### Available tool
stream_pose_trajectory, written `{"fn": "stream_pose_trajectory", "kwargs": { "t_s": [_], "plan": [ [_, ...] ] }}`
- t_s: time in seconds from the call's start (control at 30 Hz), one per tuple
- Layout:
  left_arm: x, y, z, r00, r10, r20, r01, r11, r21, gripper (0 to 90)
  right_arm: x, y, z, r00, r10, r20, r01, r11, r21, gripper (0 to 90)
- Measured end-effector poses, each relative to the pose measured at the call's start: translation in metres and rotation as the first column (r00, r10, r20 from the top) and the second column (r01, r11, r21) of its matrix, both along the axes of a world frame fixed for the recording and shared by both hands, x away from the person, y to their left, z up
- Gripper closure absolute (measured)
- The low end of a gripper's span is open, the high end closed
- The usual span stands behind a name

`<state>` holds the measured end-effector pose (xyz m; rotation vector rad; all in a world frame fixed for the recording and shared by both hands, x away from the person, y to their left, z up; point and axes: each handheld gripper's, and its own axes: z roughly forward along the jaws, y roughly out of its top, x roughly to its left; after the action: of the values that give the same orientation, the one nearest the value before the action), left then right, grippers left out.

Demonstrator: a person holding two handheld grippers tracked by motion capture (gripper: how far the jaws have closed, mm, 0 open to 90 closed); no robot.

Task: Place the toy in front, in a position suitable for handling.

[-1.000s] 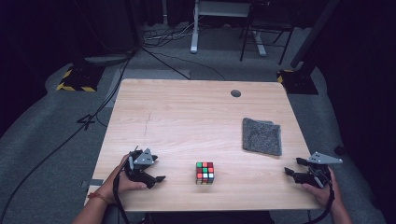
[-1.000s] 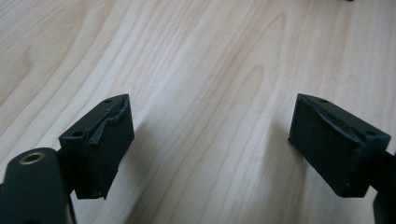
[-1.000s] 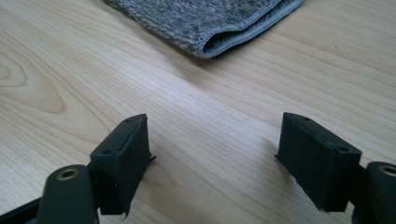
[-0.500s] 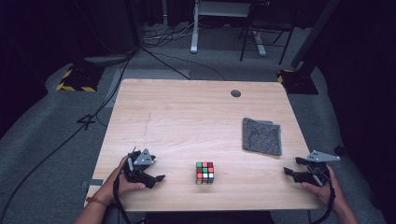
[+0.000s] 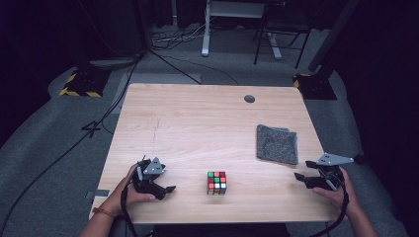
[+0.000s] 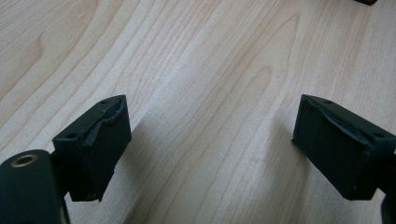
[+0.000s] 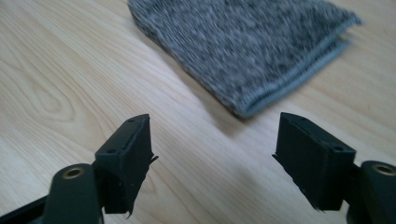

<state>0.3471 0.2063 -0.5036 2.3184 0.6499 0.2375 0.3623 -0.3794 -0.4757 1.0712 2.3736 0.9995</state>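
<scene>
Left gripper point(image 5: 165, 186): near the table's front-left corner, held in the person's left hand point(image 5: 129, 190); its jaws have just been opening and stand wide apart with nothing between them.
Left gripper's own view: the gripper point(image 6: 210, 140) looks along its two black pads at bare wood grain, with a dark scrap at the top right corner too small to name.
Right gripper point(image 5: 302, 178): at the front-right, held in the right hand point(image 5: 338, 190) close to the right edge; its jaws have just been closing a little, yet they stand apart and grip nothing.
Right gripper's own view: the gripper point(image 7: 212, 154) faces the grey cloth point(image 7: 243, 46), whose stitched hem and two folded layers are clear here; from above they are not.
Cube point(image 5: 216, 182): a colour-tiled puzzle cube sits on the table between the two grippers, near the front edge, touched by neither.
Cloth from above: the cloth point(image 5: 277, 143) lies flat, folded, just beyond the right gripper and well short of the right edge.
Table point(image 5: 197, 128): light wood, with bare open room across the middle and the whole far half.
Far edge: a small dark round cap point(image 5: 249, 98) is set in the top near the back.
Beyond: grey carpet, trailing cables and dark stands.
</scene>
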Motion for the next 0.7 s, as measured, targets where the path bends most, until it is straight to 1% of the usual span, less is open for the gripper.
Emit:
{"fn": "stream_pose_trajectory", "kwargs": {
  "t_s": [0.03,0.1,0.23,0.33,0.43,0.5,0.63,0.67,0.7],
  "plan": [
    [0.0,0.0,0.0,1.0,-0.001,0.001,0.001,1.0,-0.002,11.8,0.001,0.003,0.003,0.9999,0.011,0.004,-0.011,1.0,-0.003,28.6],
    [0.0,0.0,0.0,1.0,0.001,0.002,-0.001,1.0,-0.004,11.8,0.005,0.01,0.009,0.9995,0.027,0.018,-0.026,0.999,-0.024,29.0],
    [0.0,0.001,-0.001,1.0,0.002,0.003,-0.002,1.0,-0.004,11.8,0.014,0.028,0.02,0.9964,0.072,0.046,-0.07,0.997,-0.042,30.6],
    [0.0,0.001,-0.001,1.0,0.002,0.003,-0.002,1.0,-0.005,11.8,0.021,0.041,0.025,0.9932,0.105,0.05,-0.102,0.994,-0.049,30.6],
    [0.0,0.001,-0.001,1.0,0.002,0.003,-0.002,1.0,-0.005,11.8,0.029,0.051,0.028,0.9905,0.128,0.05,-0.125,0.99,-0.068,30.5],
    [-0.001,0.0,-0.001,1.0,0.005,0.002,-0.005,1.0,-0.006,11.8,0.034,0.055,0.029,0.9894,0.138,0.046,-0.135,0.989,-0.063,30.5],
    [-0.001,0.0,-0.001,1.0,0.005,0.002,-0.005,1.0,-0.006,11.8,0.044,0.064,0.028,0.9885,0.146,0.039,-0.143,0.988,-0.064,30.4],
    [-0.001,0.0,-0.001,1.0,0.005,0.002,-0.005,1.0,-0.006,11.8,0.047,0.067,0.027,0.9882,0.149,0.036,-0.146,0.987,-0.066,30.5],
    [-0.001,0.0,-0.001,1.0,0.005,0.002,-0.005,1.0,-0.006,11.8,0.05,0.069,0.027,0.9878,0.15,0.04,-0.147,0.986,-0.079,30.7]
  ]
}}
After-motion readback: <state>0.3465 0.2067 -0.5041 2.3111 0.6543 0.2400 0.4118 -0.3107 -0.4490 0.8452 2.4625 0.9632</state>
